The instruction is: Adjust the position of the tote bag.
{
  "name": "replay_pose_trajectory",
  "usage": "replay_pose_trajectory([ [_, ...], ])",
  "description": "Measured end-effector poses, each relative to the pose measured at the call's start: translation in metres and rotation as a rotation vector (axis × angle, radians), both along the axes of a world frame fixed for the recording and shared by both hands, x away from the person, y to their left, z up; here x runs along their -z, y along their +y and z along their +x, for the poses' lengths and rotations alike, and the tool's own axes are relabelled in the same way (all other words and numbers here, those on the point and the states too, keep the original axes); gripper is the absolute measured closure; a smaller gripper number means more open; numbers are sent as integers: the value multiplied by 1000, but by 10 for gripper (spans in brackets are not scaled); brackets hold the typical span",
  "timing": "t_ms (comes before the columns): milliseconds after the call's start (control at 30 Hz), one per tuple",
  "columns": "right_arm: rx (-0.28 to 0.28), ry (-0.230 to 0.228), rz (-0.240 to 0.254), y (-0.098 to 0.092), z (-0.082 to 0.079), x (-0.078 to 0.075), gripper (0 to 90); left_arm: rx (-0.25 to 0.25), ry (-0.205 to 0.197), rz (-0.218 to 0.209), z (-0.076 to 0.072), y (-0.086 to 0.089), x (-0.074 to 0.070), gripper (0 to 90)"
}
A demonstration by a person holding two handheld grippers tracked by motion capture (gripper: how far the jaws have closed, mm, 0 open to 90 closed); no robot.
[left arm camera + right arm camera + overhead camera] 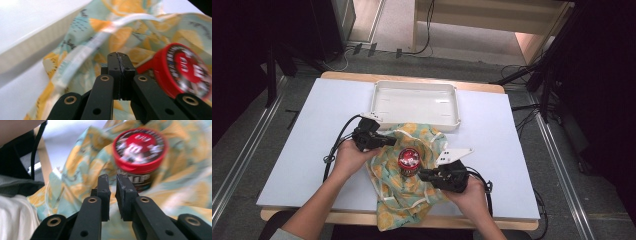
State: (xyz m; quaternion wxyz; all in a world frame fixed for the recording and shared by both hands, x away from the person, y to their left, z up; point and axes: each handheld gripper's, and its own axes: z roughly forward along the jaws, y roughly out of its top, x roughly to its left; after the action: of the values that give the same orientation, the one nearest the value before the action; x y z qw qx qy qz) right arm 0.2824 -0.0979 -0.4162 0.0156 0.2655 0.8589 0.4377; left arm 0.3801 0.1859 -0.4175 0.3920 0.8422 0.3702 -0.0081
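Note:
A jar with a red lid (409,161) stands upright in the middle of a crumpled cloth (424,137) printed with orange fruit slices. My left gripper (391,141) is over the cloth's left edge and points right toward the jar. In the left gripper view its jaws (119,57) are pressed flat together with nothing visible between them, and the jar (183,70) sits to their right. My right gripper (423,175) lies at the jar's near right. In the right gripper view its jaws (112,182) stand a narrow gap apart and empty, just short of the jar (138,147) on the cloth (80,172).
A white tray (414,102) lies empty behind the cloth, whose far edge touches it; its side wall (30,47) is close on the left in the left gripper view. The cloth's near corner hangs over the table's front edge (362,218). Cables trail from both grippers.

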Motion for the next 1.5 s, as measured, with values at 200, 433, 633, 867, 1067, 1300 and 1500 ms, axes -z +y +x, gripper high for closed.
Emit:
replay_pose_trajectory([
  [200, 70, -22, 7, -13, 14, -20, 822, 35, -10, -8, -19, 3, -12, 900],
  [433, 151, -37, 13, -22, 36, -32, 701, 62, -25, -17, -43, 3, -16, 892],
  [633, 172, -15, 25, -21, 46, -29, 661, 62, -7, -24, -57, 6, -8, 892],
  [867, 191, 6, -49, -9, 55, -14, 848, 88, 1, 1, -73, -2, 7, 889],
  [1067, 215, 3, -69, -13, 61, -5, 900, 74, 33, 20, -78, -3, 27, 890],
  [1300, 269, 12, -25, -39, 70, 8, 900, 73, 38, 55, -84, -2, 37, 890],
  [1500, 330, 26, -23, -61, 78, 17, 900, 77, 44, 64, -83, -2, 42, 890],
])
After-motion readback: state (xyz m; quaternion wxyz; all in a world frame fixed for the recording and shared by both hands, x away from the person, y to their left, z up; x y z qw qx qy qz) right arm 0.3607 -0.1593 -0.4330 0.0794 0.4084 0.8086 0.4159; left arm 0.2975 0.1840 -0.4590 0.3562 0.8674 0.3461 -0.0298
